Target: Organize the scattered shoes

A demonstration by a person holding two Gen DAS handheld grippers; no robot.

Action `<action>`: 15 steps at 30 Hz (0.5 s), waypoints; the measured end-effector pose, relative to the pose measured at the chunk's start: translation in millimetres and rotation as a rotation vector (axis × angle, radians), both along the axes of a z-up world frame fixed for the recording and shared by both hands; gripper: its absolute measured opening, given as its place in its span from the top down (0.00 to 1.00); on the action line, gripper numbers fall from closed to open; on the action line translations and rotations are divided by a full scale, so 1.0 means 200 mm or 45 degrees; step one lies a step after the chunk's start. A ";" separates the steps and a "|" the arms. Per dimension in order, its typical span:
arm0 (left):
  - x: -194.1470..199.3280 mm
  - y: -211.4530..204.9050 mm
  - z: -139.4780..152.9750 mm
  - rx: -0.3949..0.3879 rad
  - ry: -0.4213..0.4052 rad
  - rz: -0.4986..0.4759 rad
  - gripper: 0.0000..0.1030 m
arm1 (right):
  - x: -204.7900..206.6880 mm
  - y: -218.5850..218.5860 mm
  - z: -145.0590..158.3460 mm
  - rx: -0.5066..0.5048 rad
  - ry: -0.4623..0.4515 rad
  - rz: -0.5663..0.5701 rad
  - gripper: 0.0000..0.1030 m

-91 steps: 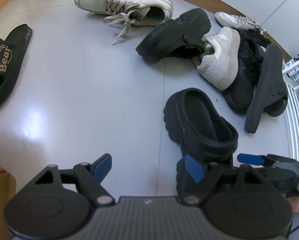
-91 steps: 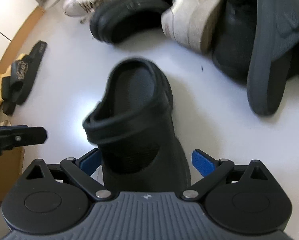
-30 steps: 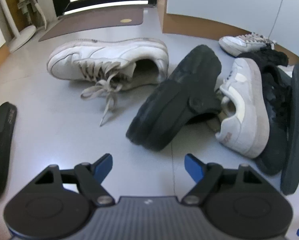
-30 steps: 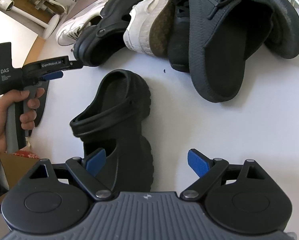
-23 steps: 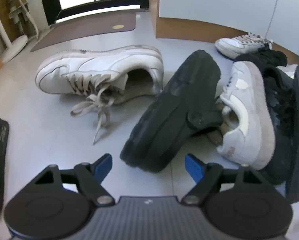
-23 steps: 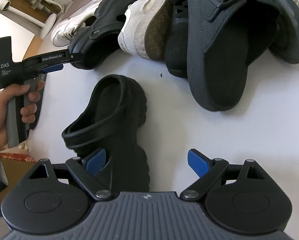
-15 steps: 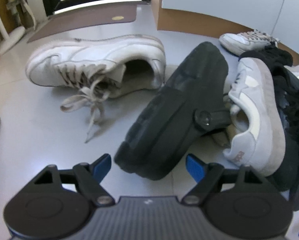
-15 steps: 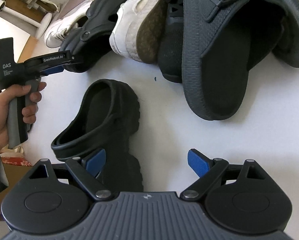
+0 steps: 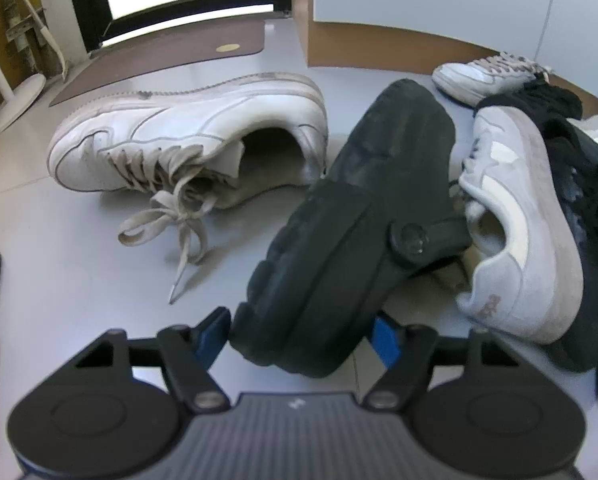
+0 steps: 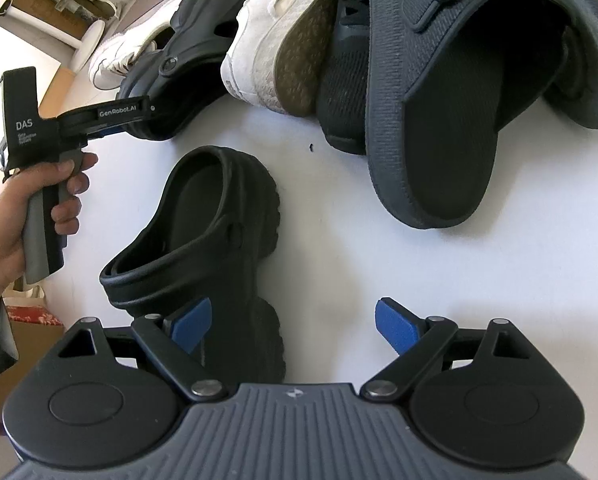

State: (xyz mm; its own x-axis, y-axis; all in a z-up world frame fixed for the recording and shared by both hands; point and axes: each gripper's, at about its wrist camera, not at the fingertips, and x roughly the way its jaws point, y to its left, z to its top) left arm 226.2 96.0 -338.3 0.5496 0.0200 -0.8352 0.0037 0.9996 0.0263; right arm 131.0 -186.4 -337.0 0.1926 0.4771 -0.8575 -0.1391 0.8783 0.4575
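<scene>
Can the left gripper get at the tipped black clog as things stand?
Probably yes: the left gripper already straddles the tipped black clog at its near end, its jaws just closing, nothing between. The grey sneaker leans on the far side only.

Pale glossy floor [image 9: 59, 248] under scattered shoes: white sneaker [image 9: 187, 136], black clog [image 10: 203, 240], brown mat [image 9: 159, 60].

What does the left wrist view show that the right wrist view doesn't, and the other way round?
Only the left wrist view: the doormat and a far white sneaker by the wall.
Only the right wrist view: the upright black clog, the dark buckled sandal and the hand holding the left gripper.
Both: the tipped black clog, with the left gripper's blue pads at its sides.
</scene>
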 end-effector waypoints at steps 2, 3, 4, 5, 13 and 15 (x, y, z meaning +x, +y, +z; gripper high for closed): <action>-0.03 0.00 0.00 0.001 0.007 -0.002 0.27 | -0.01 0.01 0.01 0.004 -0.006 0.004 0.10; -0.06 0.01 0.00 0.005 0.012 -0.006 0.27 | -0.02 0.01 0.02 0.005 -0.010 0.006 0.10; -0.07 0.01 0.00 0.006 0.013 -0.007 0.28 | -0.03 0.02 0.03 0.007 -0.013 0.007 0.10; -0.10 0.03 0.00 0.008 0.018 -0.006 0.28 | -0.03 0.02 0.03 0.008 -0.016 0.008 0.10; -0.32 0.13 0.00 -0.028 0.046 0.057 0.28 | -0.15 0.07 0.09 0.019 -0.048 0.028 0.10; -0.38 0.16 0.01 -0.025 0.056 0.072 0.28 | -0.18 0.08 0.10 0.022 -0.055 0.036 0.10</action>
